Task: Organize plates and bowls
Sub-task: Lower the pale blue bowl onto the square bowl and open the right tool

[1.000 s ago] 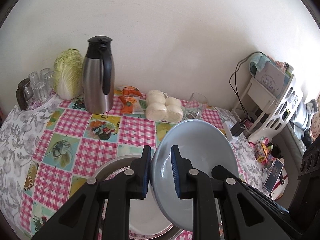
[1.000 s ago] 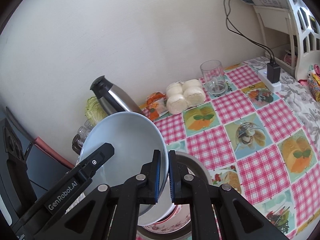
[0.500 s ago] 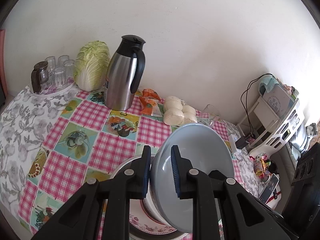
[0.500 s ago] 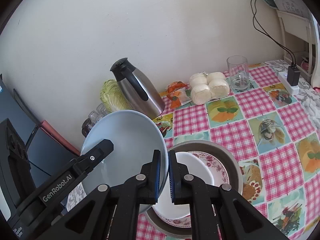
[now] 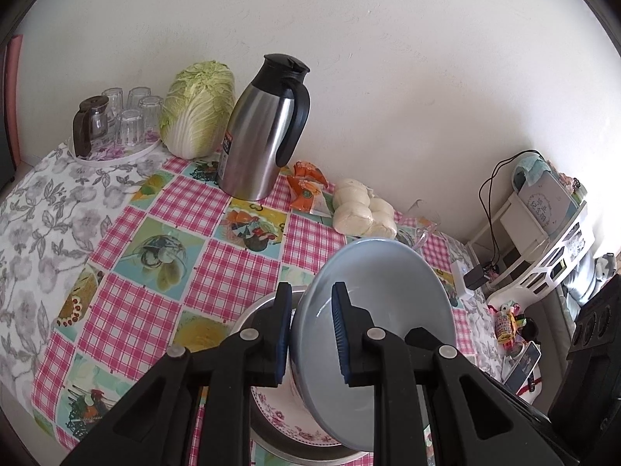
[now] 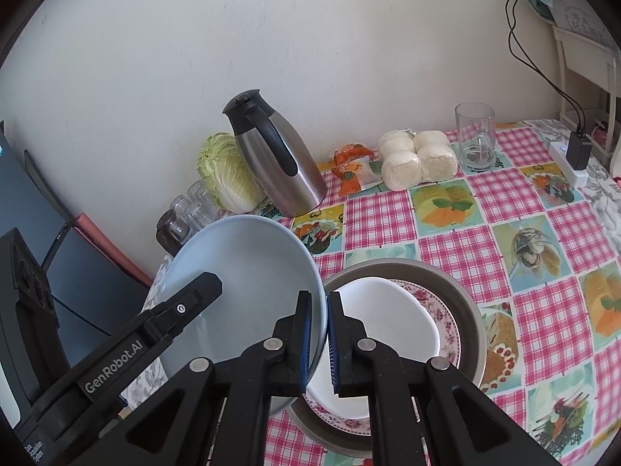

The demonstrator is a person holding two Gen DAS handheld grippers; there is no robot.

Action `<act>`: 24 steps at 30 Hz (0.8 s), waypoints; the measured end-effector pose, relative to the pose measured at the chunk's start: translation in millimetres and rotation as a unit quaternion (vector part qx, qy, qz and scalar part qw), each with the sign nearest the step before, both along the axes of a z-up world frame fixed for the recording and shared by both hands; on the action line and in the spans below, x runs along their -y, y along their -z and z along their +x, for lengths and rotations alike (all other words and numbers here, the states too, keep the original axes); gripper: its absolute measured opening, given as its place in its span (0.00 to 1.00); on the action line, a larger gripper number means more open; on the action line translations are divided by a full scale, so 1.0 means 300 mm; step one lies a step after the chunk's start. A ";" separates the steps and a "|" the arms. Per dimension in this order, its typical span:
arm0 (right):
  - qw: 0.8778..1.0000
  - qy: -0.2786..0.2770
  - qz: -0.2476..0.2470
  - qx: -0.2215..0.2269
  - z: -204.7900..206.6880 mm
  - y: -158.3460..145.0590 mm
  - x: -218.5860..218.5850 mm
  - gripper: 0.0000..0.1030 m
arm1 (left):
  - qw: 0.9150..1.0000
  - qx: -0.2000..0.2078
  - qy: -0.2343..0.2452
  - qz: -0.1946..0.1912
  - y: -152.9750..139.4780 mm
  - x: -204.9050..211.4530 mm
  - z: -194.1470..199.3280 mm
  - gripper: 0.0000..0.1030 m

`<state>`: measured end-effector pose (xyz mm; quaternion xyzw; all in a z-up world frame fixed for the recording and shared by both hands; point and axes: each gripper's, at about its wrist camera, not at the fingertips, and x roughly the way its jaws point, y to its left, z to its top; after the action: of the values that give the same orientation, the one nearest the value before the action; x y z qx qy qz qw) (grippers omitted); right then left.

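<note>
I have the pale blue bowl [image 5: 382, 310] pinched from both sides and held tilted above the desk [image 5: 163, 233]. My left gripper [image 5: 310, 334] has its fingers [image 5: 338, 334] narrowed on the bowl's rim, one pad outside the wall and one inside. My right gripper [image 6: 318, 343] grips the opposite edge of the same bowl [image 6: 248, 272], its fingers [image 6: 306, 339] nearly together with the thin rim between them. Just below and beside the bowl, a stack sits on the checked cloth: a white plate [image 6: 384, 326] on a floral-rimmed plate [image 6: 442, 322], both inside a grey-brown dish [image 6: 462, 303]. Further back along the wall I see a steel thermos jug [image 5: 260, 132], a napa cabbage [image 5: 200, 108], a tray of upturned glasses [image 5: 116, 120], an orange snack packet [image 5: 306, 190], a bag of white buns [image 5: 363, 209] and a single drinking glass [image 6: 475, 136].
</note>
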<state>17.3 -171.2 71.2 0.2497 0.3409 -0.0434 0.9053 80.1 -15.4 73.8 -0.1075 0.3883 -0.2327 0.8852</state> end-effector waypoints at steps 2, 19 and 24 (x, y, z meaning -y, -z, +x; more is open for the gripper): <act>1.000 0.001 0.003 -0.006 0.003 0.016 0.009 0.09 | 1.000 -0.006 0.004 -0.001 0.013 0.007 0.006 0.20; 0.998 0.021 0.008 -0.051 0.019 0.089 0.099 0.11 | 0.998 -0.039 0.040 0.037 0.095 0.128 0.025 0.20; 0.997 0.027 0.002 -0.075 0.034 0.126 0.112 0.11 | 0.996 -0.052 0.044 0.056 0.135 0.156 0.033 0.20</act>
<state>27.5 -204.7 33.3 0.2569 0.4008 -0.0851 0.8753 90.0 -62.2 33.5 -0.0526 0.4506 -0.2430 0.8574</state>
